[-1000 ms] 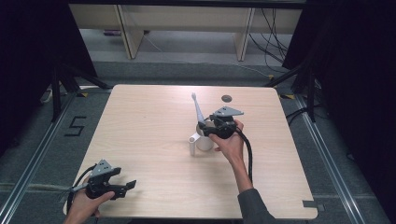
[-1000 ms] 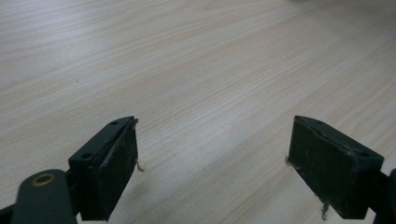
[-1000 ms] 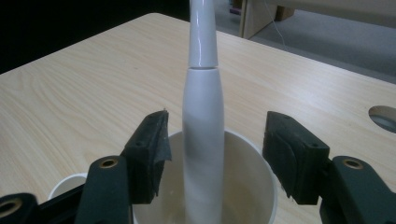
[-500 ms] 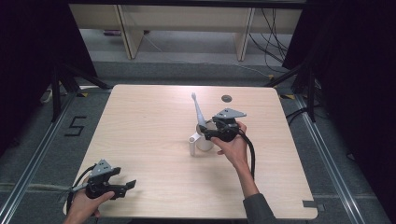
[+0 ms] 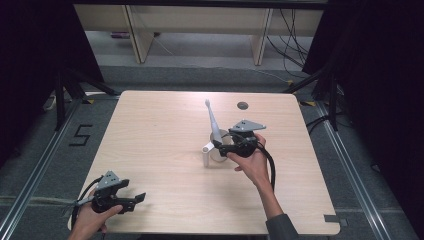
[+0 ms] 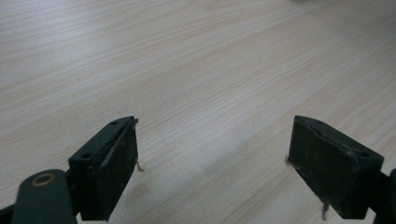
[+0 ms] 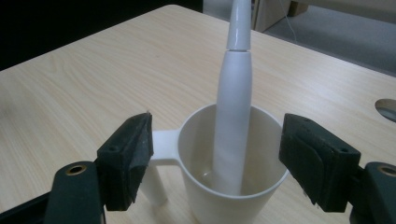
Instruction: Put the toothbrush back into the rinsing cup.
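The toothbrush (image 7: 233, 116) head is cut off by the top edge

A glossy white plastic mug (image 7: 232, 179) and toothbrush (image 7: 233, 116) sit on the matt, pale wood-grain table (image 5: 150, 135).

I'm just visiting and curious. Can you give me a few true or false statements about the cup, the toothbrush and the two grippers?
1. The toothbrush stands in the cup. True.
2. The right gripper is shut on the toothbrush. False: its jaws are open, either side of the cup.
3. The left gripper is open over bare table. True.
4. The cup has no handle. False: a handle sticks out from it.
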Demonstrator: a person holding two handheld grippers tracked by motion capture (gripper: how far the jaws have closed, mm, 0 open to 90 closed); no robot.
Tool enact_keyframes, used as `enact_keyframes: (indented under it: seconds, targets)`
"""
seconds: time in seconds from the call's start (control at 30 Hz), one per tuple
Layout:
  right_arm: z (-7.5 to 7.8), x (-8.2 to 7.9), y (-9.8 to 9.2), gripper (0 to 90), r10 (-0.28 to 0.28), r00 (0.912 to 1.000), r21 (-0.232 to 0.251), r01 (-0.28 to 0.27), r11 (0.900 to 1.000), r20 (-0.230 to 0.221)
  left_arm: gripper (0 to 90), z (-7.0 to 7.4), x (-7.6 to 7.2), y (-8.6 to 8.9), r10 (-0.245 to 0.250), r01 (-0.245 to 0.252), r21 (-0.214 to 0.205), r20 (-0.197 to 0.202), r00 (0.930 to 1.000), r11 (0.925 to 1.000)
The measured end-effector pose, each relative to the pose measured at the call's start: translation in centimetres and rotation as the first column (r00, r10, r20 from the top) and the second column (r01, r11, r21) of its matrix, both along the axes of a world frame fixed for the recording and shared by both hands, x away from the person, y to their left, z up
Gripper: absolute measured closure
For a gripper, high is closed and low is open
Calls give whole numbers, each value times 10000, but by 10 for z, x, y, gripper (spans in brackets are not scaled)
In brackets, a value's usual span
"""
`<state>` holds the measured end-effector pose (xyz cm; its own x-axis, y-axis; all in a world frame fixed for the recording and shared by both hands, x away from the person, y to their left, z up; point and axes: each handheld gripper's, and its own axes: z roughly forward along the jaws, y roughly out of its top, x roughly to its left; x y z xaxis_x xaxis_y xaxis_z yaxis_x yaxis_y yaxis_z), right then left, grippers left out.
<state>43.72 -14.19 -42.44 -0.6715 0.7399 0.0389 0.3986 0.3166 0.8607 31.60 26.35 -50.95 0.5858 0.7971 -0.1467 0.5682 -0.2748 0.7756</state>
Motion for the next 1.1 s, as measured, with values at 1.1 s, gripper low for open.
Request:
enact_keyframes:
  seconds: [1.1]
  targets:
    - [1, -25, -7, 241, 237, 9997, 35, -236, 9997, -43, 153, 0, -1, -1, -48, 49, -95, 108, 9999, 9999]
